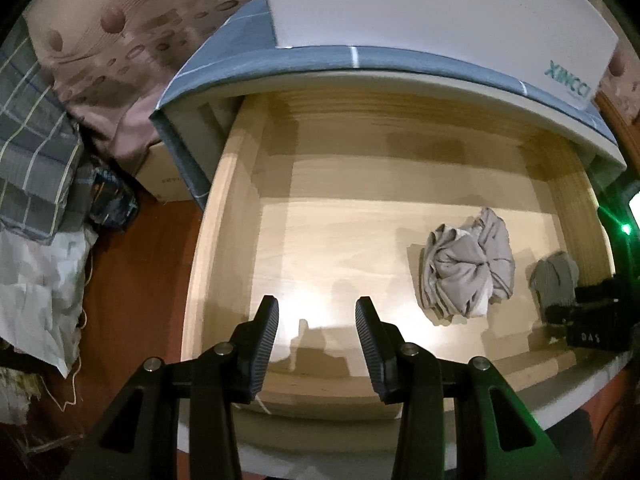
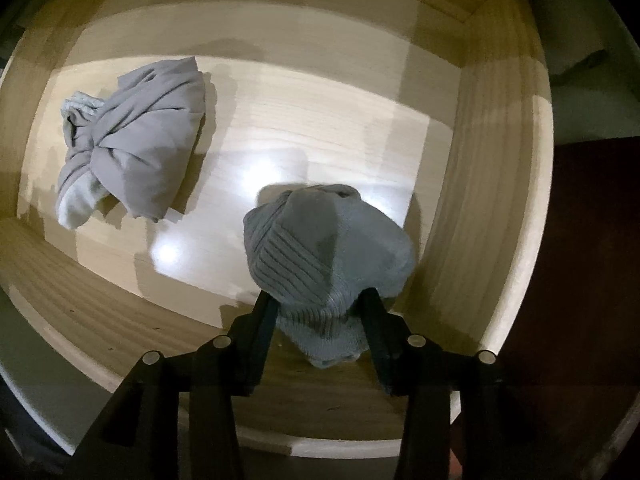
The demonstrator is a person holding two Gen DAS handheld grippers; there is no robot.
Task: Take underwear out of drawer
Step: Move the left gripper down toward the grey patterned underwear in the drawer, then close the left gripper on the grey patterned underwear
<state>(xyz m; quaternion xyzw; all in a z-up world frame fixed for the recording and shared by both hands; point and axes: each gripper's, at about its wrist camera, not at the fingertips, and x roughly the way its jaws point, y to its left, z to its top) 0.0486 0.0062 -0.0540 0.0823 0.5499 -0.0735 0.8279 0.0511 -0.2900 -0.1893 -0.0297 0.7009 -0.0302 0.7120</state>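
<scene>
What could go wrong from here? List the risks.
1. The ribbed bundle sits only between the right gripper fingertips; it may slip back into the drawer.
2. The drawer wall is close beside it; lifting could snag.
3. The smooth bundle lies apart and could be forgotten.

R gripper (image 2: 316, 312) fingers round ribbed bundle (image 2: 324, 248), drawer (image 2: 492, 184)
</scene>
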